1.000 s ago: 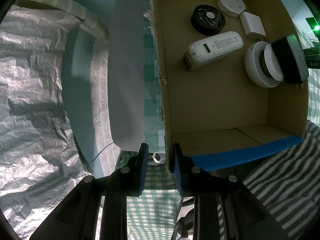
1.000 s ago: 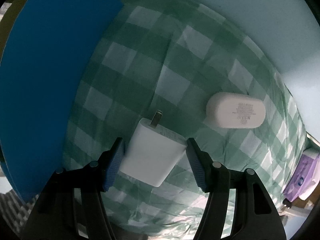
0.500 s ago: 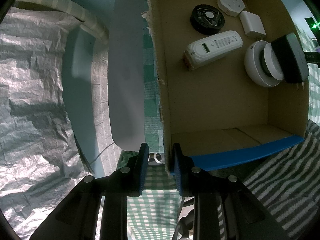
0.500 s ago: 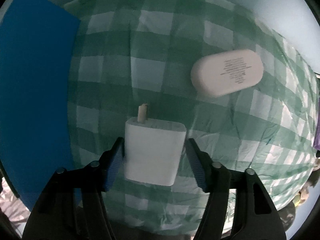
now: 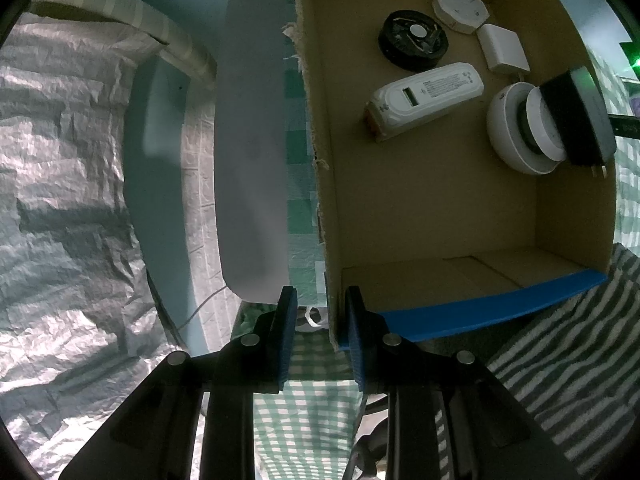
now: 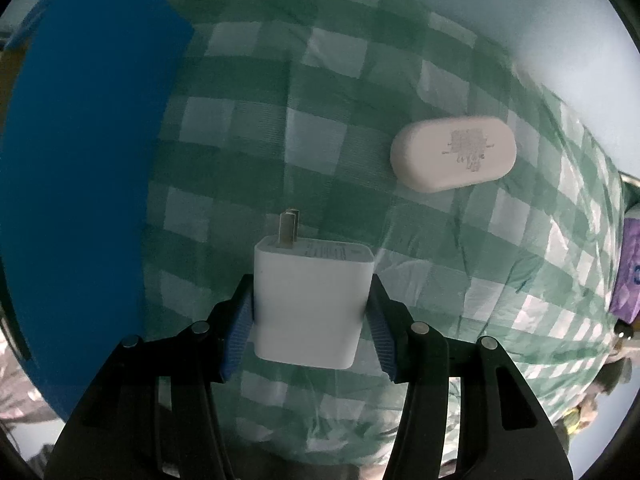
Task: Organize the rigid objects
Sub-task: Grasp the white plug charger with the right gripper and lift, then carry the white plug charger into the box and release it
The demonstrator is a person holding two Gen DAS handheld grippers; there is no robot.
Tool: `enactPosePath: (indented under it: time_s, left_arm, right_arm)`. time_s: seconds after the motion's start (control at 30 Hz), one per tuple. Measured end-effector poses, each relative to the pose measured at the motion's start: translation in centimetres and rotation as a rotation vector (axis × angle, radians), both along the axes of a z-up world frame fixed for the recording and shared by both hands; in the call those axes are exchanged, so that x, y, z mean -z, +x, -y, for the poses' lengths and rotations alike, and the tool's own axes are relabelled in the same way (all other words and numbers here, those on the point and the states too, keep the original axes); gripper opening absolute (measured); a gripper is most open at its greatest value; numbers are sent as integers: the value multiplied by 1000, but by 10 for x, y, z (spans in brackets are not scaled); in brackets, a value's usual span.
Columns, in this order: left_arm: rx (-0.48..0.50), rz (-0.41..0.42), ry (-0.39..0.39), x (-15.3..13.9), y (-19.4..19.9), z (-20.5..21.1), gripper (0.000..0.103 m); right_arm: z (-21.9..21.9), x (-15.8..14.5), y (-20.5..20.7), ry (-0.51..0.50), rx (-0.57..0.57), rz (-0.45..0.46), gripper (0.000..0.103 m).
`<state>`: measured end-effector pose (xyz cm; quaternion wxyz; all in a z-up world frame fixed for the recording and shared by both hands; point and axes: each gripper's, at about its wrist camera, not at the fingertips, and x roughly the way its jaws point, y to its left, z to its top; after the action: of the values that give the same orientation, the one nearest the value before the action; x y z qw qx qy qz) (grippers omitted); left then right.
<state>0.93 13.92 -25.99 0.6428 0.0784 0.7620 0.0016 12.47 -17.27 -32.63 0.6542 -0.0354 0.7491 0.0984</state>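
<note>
Above the checked cloth (image 6: 248, 128), right tongs (image 6: 310, 312) are closing onto the white charger (image 6: 310, 304); left tongs (image 5: 322, 320) pinch the box wall (image 5: 334, 288).

My right claw (image 6: 310, 320) has been closing: a second ago its pads stood clear of the white charger (image 6: 310, 304) on either side, and now both press against its flanks. The charger, which lay skewed with its prongs (image 6: 289, 228) leaning right, now sits square between my fingers, prongs pointing straight ahead. My wrist has rolled, so the blue box flap (image 6: 80, 180) reaches less far across the checked cloth (image 6: 360, 80), and the white oval case (image 6: 454, 158) has shifted up towards the cloth's far right edge.
</note>
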Motion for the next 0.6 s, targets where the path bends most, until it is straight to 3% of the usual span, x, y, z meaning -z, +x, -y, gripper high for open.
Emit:
enactPosePath:
  time_s: [0.23, 0.6]
  left_arm:
    - [9, -2, 2, 1, 0, 2, 24]
    - [16, -7, 7, 2, 0, 3, 24]
  right_arm:
    - [-4, -29, 2, 16, -50, 29, 53]
    - [-44, -102, 4, 90, -140, 124, 53]
